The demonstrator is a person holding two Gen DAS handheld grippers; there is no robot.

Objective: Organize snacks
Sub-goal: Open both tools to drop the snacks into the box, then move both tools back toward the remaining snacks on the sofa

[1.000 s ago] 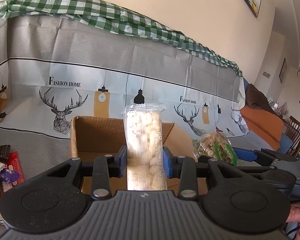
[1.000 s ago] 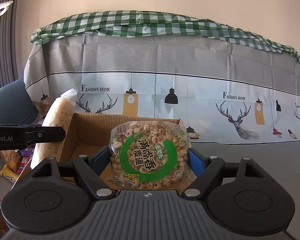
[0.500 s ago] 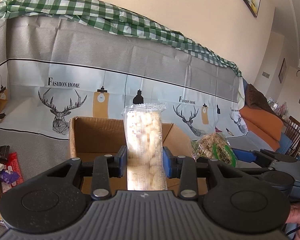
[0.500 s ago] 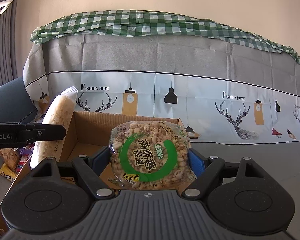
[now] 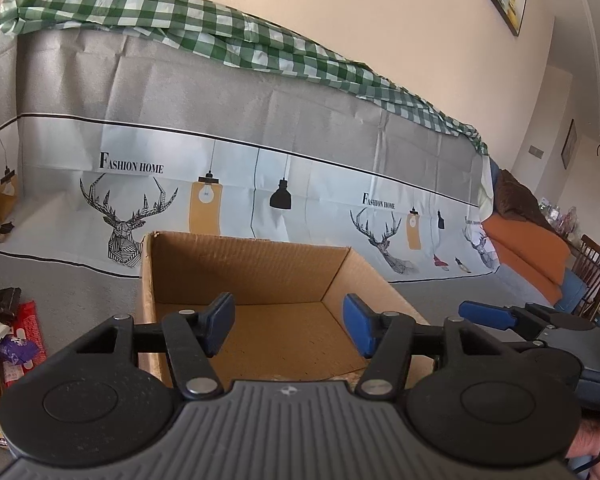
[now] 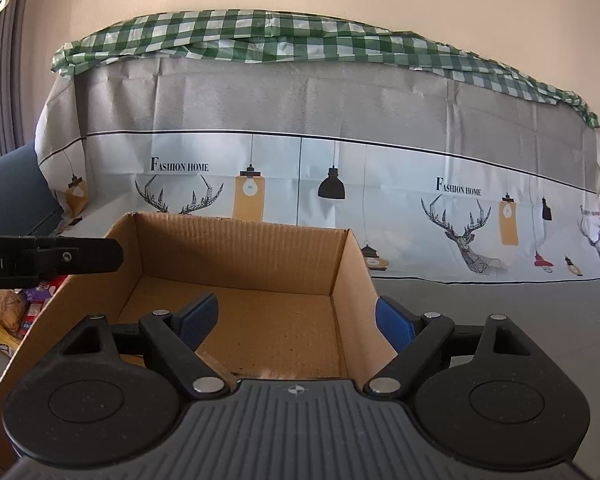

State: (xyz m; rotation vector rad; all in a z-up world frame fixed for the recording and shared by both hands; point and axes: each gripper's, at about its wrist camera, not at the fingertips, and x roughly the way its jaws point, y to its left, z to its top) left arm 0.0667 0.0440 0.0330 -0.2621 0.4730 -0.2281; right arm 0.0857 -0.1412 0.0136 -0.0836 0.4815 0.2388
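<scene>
An open cardboard box (image 5: 244,268) stands on the grey cloth in front of me, its brown floor (image 6: 268,320) bare where I can see it. My left gripper (image 5: 289,322) hovers over the box's near edge. Its jaws are opening and nothing is between the blue pads. My right gripper (image 6: 296,320) hangs over the same box, open wide and empty. One of its blue fingers (image 5: 484,314) shows at the right in the left wrist view. The left gripper's black finger (image 6: 80,258) crosses the box's left rim. The long cracker packet and the round green-labelled packet are out of sight.
Several loose snack packets (image 5: 16,344) lie on the cloth left of the box, also in the right wrist view (image 6: 8,312). A printed deer-pattern cover (image 6: 340,184) rises behind the box. An orange sofa (image 5: 528,248) and a wooden chair (image 5: 596,268) stand far right.
Both packets have left the grippers: the long cracker packet is gone from the left jaws and the round one from the right. Both pairs of jaws have spread apart. Neither hand has shifted.
</scene>
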